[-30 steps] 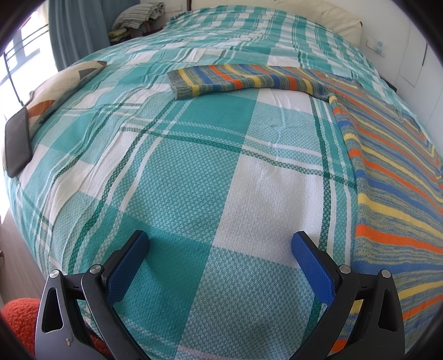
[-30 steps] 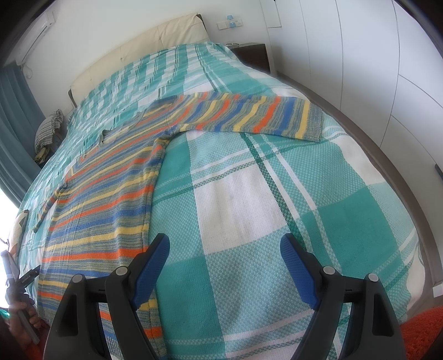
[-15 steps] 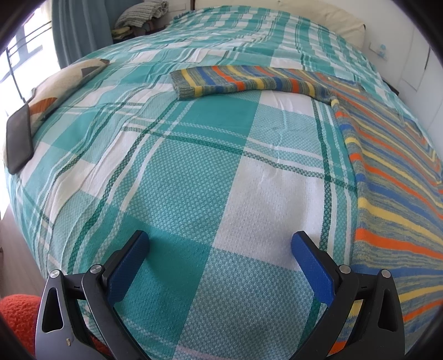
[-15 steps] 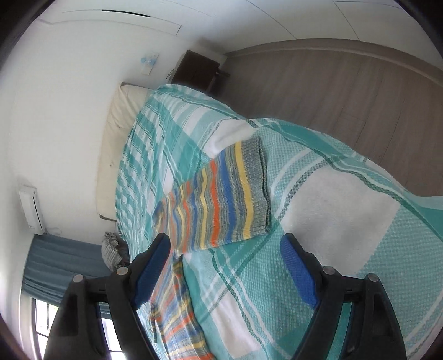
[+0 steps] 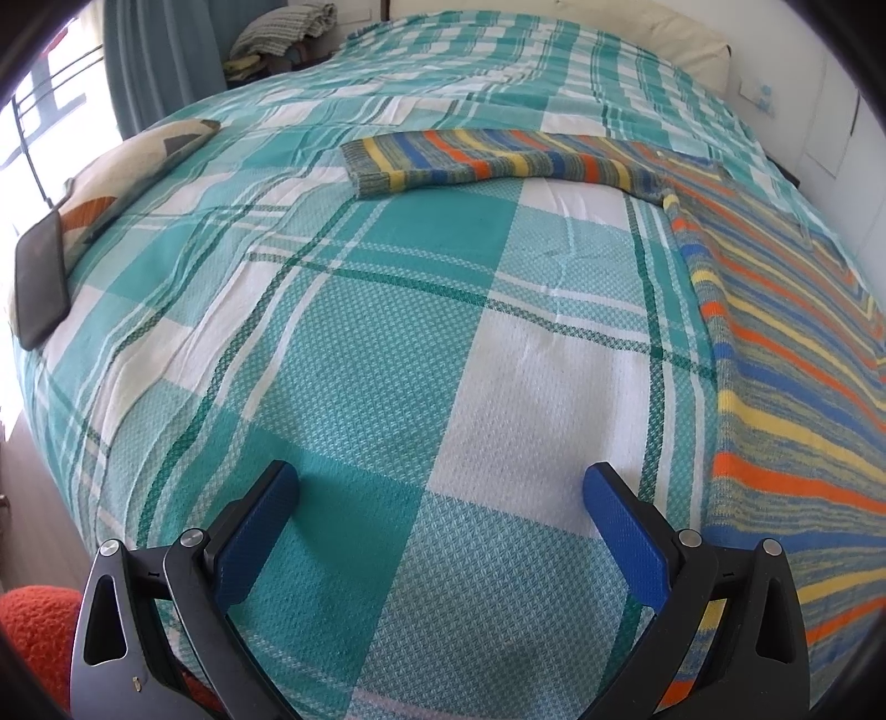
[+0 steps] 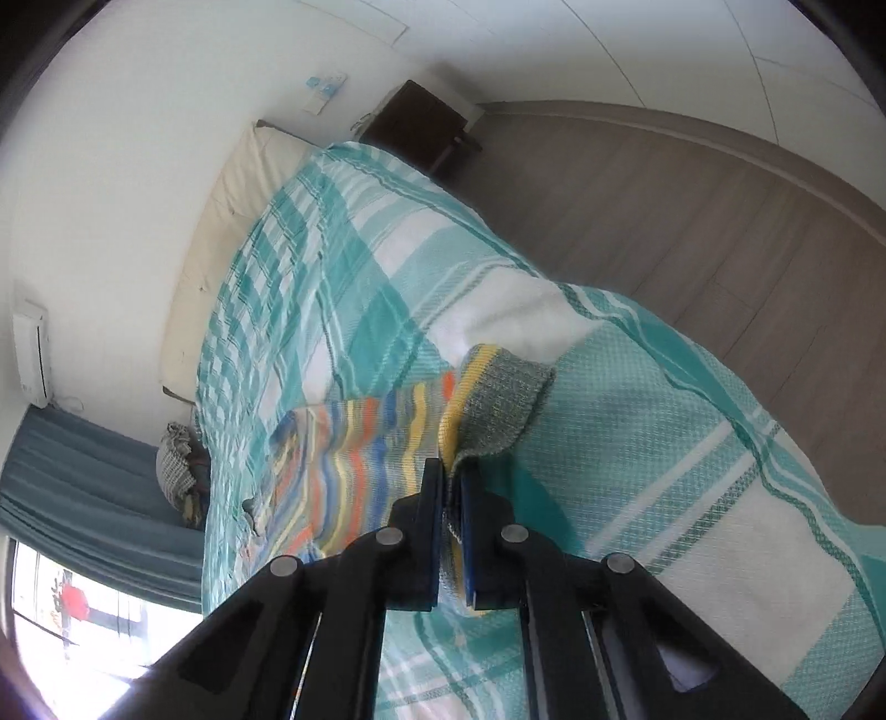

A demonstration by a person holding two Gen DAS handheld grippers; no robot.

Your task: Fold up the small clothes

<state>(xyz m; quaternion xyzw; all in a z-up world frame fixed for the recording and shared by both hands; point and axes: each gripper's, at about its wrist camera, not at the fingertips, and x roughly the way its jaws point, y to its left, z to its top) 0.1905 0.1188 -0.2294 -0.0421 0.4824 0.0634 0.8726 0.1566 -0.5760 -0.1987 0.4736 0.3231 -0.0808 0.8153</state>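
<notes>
a: where is the sweater [image 5: 786, 343]?
b: it lies flat on the bed [image 5: 387, 343], on the right side. one sleeve [image 5: 476, 160] goes off to the left, far back.
a: what is on the left?
b: a pillow [image 5: 127, 171] at the bed's edge, with a phone [image 5: 41, 288] lying on its near end.
a: and behind?
b: a pile of folded cloth [image 5: 282, 27] past the far left corner.

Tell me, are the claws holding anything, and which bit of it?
The right claw pinches the striped sweater by its grey sleeve cuff. The left claw is open, holding nothing.
</notes>
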